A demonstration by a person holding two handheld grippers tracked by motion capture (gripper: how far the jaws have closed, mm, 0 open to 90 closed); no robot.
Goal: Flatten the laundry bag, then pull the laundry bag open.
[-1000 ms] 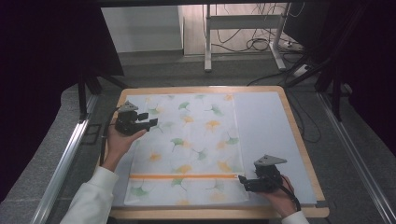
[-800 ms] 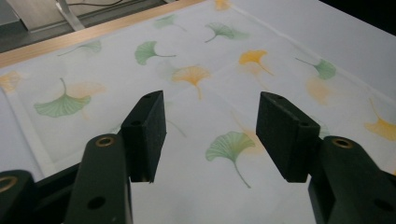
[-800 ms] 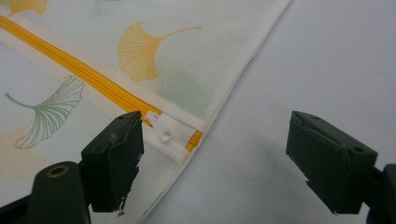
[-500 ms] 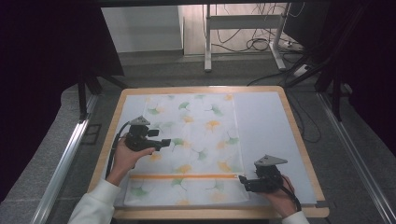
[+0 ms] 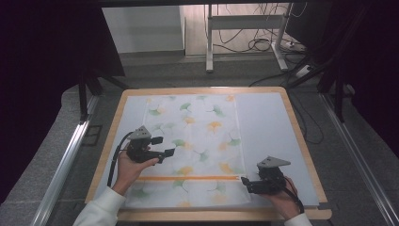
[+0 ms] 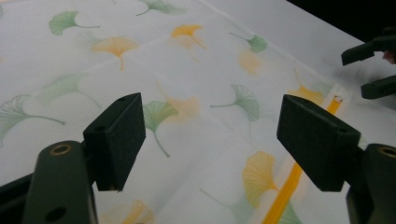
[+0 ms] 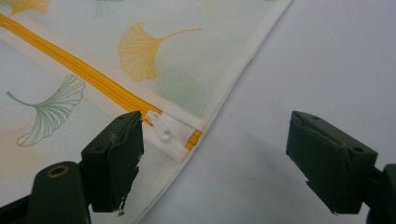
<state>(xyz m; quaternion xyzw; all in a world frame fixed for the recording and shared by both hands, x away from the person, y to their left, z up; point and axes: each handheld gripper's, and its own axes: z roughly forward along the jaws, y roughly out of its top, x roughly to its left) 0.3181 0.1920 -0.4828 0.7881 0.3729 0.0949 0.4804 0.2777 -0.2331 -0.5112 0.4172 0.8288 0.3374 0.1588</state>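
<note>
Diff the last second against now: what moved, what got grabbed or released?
The left gripper moved toward the person, from the far left part of the fabric bag to about halfway down its left side, fingers open and holding nothing. The right gripper stayed at the orange zipper's right end, open, with the white zipper pull ungrasped. The bag lies flat as before.
</note>
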